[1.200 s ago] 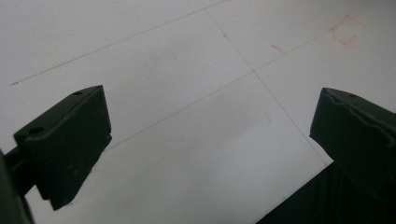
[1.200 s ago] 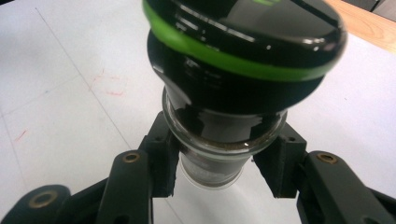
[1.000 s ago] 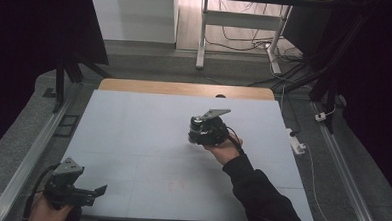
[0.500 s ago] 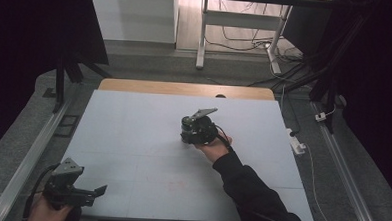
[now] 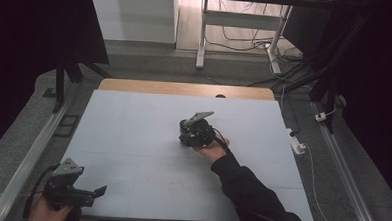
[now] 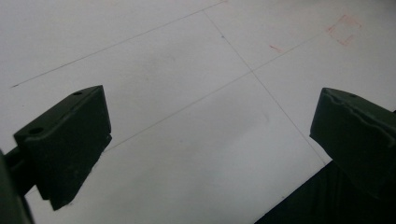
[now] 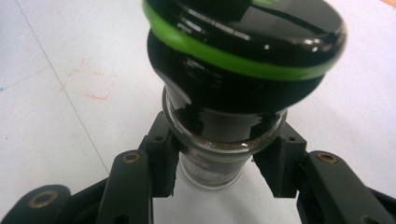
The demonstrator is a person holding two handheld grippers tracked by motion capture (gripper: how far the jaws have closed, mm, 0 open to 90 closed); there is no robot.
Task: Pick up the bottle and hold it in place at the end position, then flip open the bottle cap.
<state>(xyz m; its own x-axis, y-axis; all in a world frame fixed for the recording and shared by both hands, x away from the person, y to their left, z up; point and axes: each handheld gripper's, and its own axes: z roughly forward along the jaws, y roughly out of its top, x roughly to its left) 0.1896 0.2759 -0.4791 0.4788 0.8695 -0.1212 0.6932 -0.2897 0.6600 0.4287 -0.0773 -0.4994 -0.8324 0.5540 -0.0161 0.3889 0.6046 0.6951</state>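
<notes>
Left gripper (image 5: 82, 195): sitting at the lower left of the high view, held in a hand (image 5: 44, 211) at the near left corner of the white table top (image 5: 132, 138); a grey three-cornered plate is riding on its top and a black cable is trailing off its back toward the lower left corner.
Left jaws: standing wide apart in the left gripper view, one black pad (image 6: 70, 140) at the left edge of the frame and the other at the right edge, with nothing between them; bare white table and thin pencilled lines are showing in the gap.
Red marking (image 6: 344, 30): lying faintly on the table at the upper right of the left gripper view, well apart from the pads.
Right gripper (image 5: 185, 138): sitting near the centre of the high view, over the middle of the table, held by a hand (image 5: 213, 150) whose dark sleeve is coming in from the lower right.
Right jaws: closing in on the clear glass neck of a small jar, one pad at each side; they are gripping it or are just at its sides.
Glass jar with black lid and green ring (image 7: 233, 88): filling the upper centre of the right gripper view, tilted so the lid is leaning toward the camera; dark contents are showing inside the glass; it is sitting between the right gripper's pads, above the white table.
</notes>
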